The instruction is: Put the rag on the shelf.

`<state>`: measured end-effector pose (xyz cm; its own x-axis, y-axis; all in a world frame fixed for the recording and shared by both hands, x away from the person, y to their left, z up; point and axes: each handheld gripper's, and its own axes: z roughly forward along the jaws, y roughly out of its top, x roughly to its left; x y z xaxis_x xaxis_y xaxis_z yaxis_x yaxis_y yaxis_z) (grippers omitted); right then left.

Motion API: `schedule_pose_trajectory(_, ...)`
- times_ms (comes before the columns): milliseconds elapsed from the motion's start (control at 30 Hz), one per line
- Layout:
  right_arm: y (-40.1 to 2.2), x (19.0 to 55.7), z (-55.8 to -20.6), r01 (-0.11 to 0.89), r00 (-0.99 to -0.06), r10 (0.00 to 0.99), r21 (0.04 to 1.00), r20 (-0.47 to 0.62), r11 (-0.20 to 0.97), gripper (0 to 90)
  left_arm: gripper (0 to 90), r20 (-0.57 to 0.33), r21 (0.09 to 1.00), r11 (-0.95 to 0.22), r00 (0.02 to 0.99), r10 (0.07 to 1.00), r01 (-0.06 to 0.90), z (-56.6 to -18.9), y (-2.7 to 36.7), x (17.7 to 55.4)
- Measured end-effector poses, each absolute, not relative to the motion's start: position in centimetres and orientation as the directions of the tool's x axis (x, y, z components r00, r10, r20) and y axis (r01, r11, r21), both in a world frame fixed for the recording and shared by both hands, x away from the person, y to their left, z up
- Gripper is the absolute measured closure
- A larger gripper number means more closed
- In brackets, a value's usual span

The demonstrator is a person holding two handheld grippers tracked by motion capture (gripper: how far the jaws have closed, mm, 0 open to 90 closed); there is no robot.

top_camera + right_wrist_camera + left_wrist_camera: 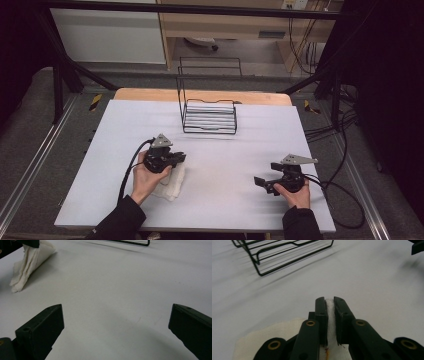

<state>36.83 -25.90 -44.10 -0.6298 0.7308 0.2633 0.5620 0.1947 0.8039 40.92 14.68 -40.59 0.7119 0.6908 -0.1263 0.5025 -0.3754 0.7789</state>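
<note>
A white cloth [170, 184] lies on the white table [215, 150] at the front left, under my left hand. My left gripper [181, 158] is shut on a fold of this cloth [331, 315], which shows as a white strip pinched between the two black jaws [330, 299]. The cloth [27, 261] hangs in a bunch from that gripper in the right gripper view. My right gripper [257, 182] rests at the front right with its jaws wide open over bare table [116, 312] and nothing between them.
A black wire rack [209, 116] stands at the back middle of the table, its corner [274, 255] ahead of my left gripper. Cables trail from both grippers. A wooden board edge [150, 94] runs behind the table.
</note>
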Motion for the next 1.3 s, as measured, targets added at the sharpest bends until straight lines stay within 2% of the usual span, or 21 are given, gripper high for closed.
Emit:
schedule_pose_trajectory(400,-25.9,36.8,-44.1,0.561,-0.631,0.73,0.804,0.263,0.195,0.6,81.8,-0.136,0.769,-0.401,0.741,0.658,0.497,-41.7,9.7,41.7)
schedule_pose_trajectory(633,-25.9,36.8,-44.1,0.561,-0.631,0.73,0.804,0.262,0.196,0.6,80.0,-0.151,0.744,-0.42,0.744,0.651,0.519,-42.7,9.0,42.4)
schedule_pose_trajectory(700,-25.8,36.8,-44.1,0.566,-0.628,0.731,0.801,0.268,0.193,0.6,75.5,-0.166,0.747,-0.409,0.743,0.649,0.524,-42.5,9.3,42.6)
schedule_pose_trajectory(800,-25.9,36.8,-44.1,0.563,-0.631,0.73,0.803,0.264,0.196,0.6,60.6,-0.152,0.755,-0.406,0.741,0.654,0.514,-41.3,10.3,42.6)
schedule_pose_trajectory(833,-25.9,36.8,-44.1,0.562,-0.631,0.73,0.803,0.263,0.196,0.6,52.2,-0.154,0.758,-0.404,0.743,0.651,0.512,-40.8,10.8,42.5)
schedule_pose_trajectory(867,-25.9,36.8,-44.1,0.562,-0.631,0.73,0.803,0.263,0.196,0.6,52.2,-0.148,0.76,-0.407,0.745,0.65,0.507,-40.2,11.3,42.5)
schedule_pose_trajectory(1067,-25.8,36.8,-44.1,0.564,-0.627,0.733,0.803,0.265,0.193,0.6,33.7,-0.084,0.75,-0.444,0.736,0.672,0.491,-39.1,15.4,41.3)
schedule_pose_trajectory(1233,-25.8,36.8,-44.2,0.562,-0.627,0.733,0.804,0.264,0.192,0.6,26.1,-0.06,0.713,-0.463,0.704,0.708,0.527,-40.3,18.8,40.1)
schedule_pose_trajectory(1300,-25.6,36.8,-44.1,0.567,-0.626,0.732,0.802,0.269,0.19,0.6,24.3,-0.076,0.706,-0.447,0.687,0.723,0.549,-40.9,20.2,39.7)
